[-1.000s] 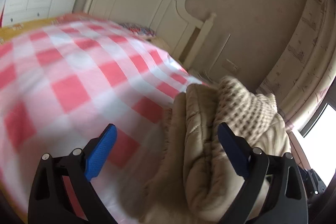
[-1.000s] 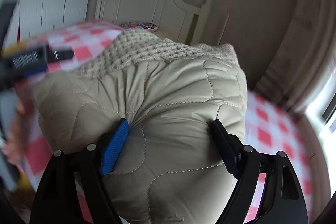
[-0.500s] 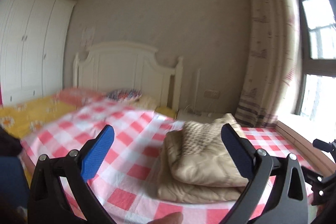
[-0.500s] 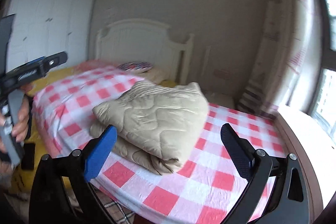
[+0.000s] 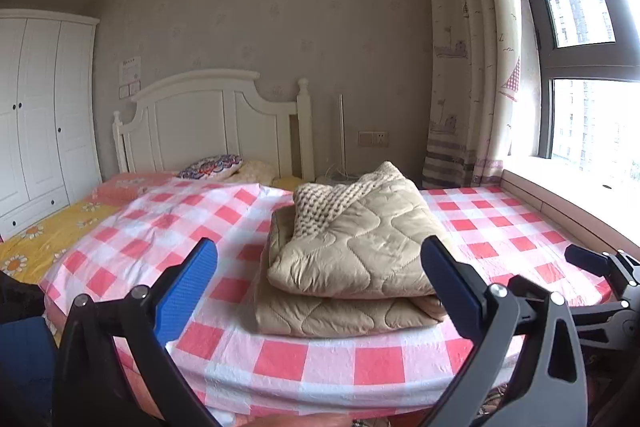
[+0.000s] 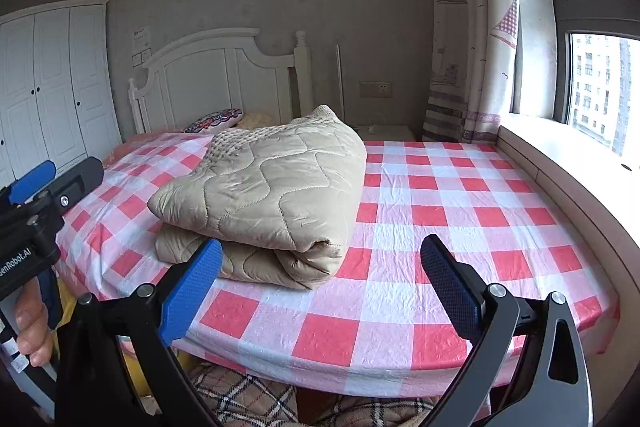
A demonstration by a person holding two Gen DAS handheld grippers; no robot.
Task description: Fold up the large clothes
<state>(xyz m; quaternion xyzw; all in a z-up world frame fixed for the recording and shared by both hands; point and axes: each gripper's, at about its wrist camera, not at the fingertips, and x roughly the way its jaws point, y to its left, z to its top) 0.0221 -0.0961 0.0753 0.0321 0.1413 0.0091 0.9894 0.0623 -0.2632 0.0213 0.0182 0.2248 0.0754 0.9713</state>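
Observation:
A beige quilted garment (image 5: pixel 352 259) (image 6: pixel 272 199) lies folded in a thick stack on the red-and-white checked bed sheet (image 5: pixel 280 355) (image 6: pixel 440 211), its knitted lining showing at the far end. My left gripper (image 5: pixel 318 291) stands open, held back from the bed's near edge, with nothing between its blue pads. My right gripper (image 6: pixel 320 287) is likewise open and empty, off the near edge to the right of the stack. The left gripper also shows at the left edge of the right wrist view, held by a hand (image 6: pixel 32 327).
A white headboard (image 5: pixel 216 123) and a patterned pillow (image 5: pixel 210 167) are at the far end. A white wardrobe (image 5: pixel 36 115) stands at left. A window sill (image 6: pixel 560 163) and curtain (image 5: pixel 468 67) run along the right. A plaid cloth (image 6: pixel 248 399) lies below the bed's edge.
Both grippers have let go of the garment, drawn back from the bed and rolled level. The folded stack now rests alone on the sheet.

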